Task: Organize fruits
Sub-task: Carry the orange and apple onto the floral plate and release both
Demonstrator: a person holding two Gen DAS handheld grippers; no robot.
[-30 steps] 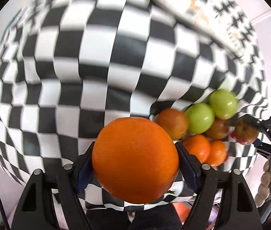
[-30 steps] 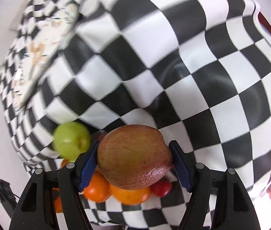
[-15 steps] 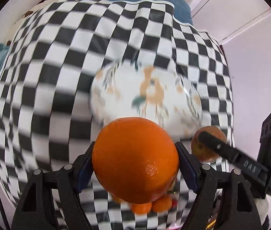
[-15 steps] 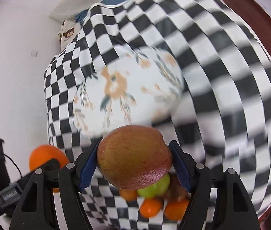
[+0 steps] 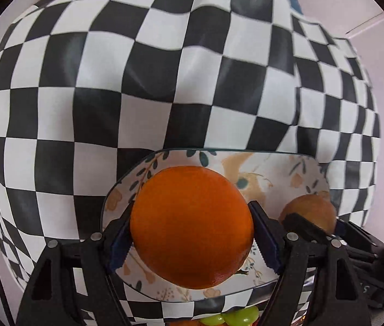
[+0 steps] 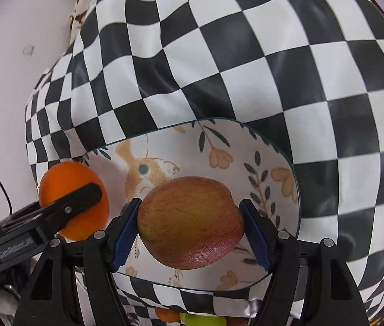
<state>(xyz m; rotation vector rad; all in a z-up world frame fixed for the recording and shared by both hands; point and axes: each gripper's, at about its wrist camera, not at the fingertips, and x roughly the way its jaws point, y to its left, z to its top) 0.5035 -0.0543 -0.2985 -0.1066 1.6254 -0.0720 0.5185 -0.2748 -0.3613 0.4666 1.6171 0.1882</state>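
My left gripper [image 5: 192, 237] is shut on a large orange [image 5: 192, 226] and holds it over the left part of a white floral plate [image 5: 270, 168]. My right gripper [image 6: 190, 231] is shut on a red-yellow apple [image 6: 190, 221] and holds it over the same plate [image 6: 246, 157]. The apple [image 5: 310, 210] and the right gripper show at the right of the left wrist view. The orange [image 6: 67, 180] and the left gripper show at the left of the right wrist view.
The plate lies on a black-and-white checkered cloth [image 5: 164, 68]. Green and orange fruits [image 5: 232, 319] lie on the cloth near me, below the plate; they also show in the right wrist view [image 6: 192, 317]. A white wall [image 6: 15, 27] stands at the left.
Both grippers have carried their fruit away from the fruit pile and down close over the floral plate. The plate now fills the lower part of both views.
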